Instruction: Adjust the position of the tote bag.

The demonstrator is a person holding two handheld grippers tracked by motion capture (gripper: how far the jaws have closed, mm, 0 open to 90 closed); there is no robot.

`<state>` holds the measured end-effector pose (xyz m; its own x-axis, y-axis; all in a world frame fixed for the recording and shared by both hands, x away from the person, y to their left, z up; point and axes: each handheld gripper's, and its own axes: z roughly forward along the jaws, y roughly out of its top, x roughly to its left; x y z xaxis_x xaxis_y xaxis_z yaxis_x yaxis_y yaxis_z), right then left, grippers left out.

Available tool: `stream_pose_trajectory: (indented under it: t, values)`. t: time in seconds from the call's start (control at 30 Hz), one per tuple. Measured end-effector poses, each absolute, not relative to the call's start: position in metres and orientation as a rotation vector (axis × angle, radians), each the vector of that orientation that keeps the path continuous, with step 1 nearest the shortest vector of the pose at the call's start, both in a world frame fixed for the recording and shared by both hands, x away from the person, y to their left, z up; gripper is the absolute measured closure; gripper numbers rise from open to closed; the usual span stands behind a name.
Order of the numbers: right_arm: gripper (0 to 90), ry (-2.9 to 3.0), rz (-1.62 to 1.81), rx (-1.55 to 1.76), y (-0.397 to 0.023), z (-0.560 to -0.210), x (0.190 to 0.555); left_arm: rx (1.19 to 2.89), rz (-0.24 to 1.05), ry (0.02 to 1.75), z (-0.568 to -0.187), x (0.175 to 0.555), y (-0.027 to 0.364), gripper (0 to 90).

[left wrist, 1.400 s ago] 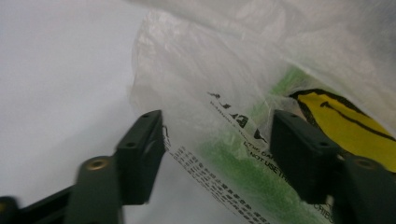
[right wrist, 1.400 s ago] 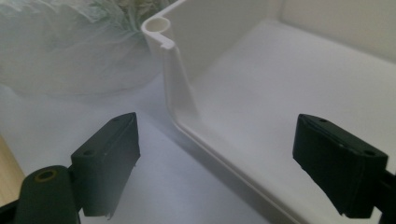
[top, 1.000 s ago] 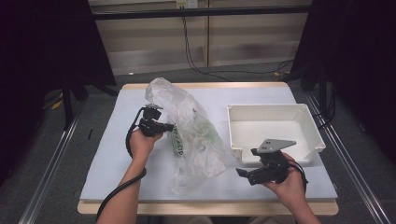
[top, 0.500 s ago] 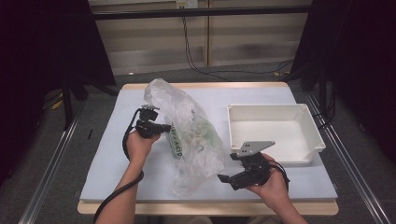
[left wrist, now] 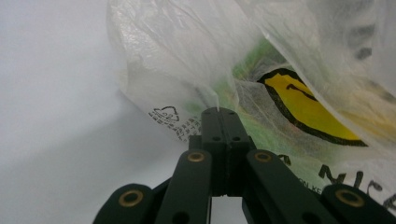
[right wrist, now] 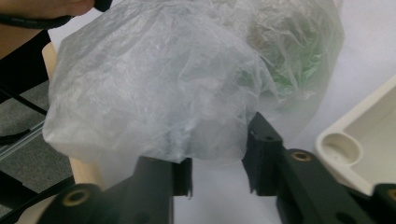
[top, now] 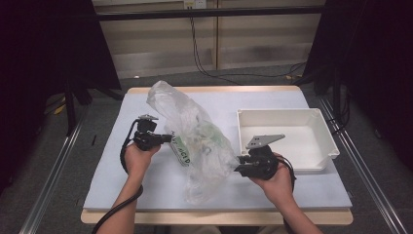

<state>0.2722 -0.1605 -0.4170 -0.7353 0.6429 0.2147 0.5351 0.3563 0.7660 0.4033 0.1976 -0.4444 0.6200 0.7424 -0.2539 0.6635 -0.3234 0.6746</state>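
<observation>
Left gripper (left wrist: pixel 219 116) clamped on plastic bag (top: pixel 195 141); right gripper (right wrist: pixel 217 161) closing around bag edge — grip seemingly incomplete.

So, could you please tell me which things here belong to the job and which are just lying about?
In the job:
- plastic bag
- left gripper, shut on its edge
- right gripper, jaws just closing around it

Lying about:
- white tray
</observation>
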Motion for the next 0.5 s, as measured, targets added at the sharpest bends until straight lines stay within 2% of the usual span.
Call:
stream_pose_trajectory:
  t: [0.07, 0.1, 0.23, 0.5]
  values:
    - [75.0, 2.494, 1.33, 1.085, -0.162, -0.417, 0.275, 2.063, 0.123, 1.094, -0.445, 0.402, 0.198, 90.0]
    - [80.8, 2.491, 1.323, 1.095, -0.164, -0.415, 0.28, 2.045, 0.126, 1.103, -0.445, 0.398, 0.2, 90.0]
    - [86.7, 2.506, 1.3, 1.108, -0.168, -0.412, 0.29, 2.047, 0.139, 1.09, -0.447, 0.391, 0.203, 90.0]
    - [88.5, 2.507, 1.249, 1.124, -0.17, -0.402, 0.309, 2.016, 0.13, 1.089, -0.453, 0.381, 0.207, 90.0]
